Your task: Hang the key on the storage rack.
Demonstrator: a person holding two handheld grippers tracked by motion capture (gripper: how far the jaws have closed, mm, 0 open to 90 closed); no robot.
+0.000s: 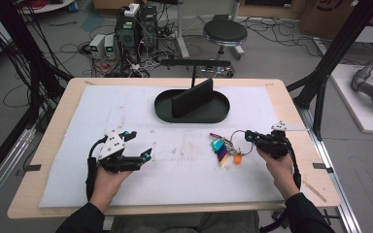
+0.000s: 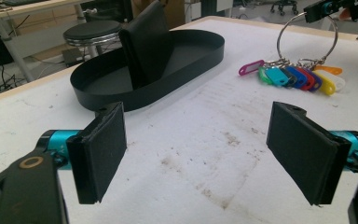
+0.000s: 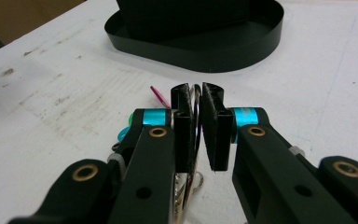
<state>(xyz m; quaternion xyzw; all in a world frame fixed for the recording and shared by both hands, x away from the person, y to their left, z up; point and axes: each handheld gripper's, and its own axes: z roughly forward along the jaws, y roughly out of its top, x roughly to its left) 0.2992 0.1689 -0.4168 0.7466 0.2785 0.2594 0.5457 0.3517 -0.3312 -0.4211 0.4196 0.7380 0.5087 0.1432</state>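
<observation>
While the left gripper [image 1: 137, 143] is idling wide open lower left, the right gripper [image 3: 196, 95] is pinching the key ring [image 2: 307, 37] mid-right.

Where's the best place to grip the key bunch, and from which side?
Take the big ring, not the tags. It stands up over the flat tags, so jaws fit either side of the wire. Come from the person's right, as the right gripper does.
</observation>
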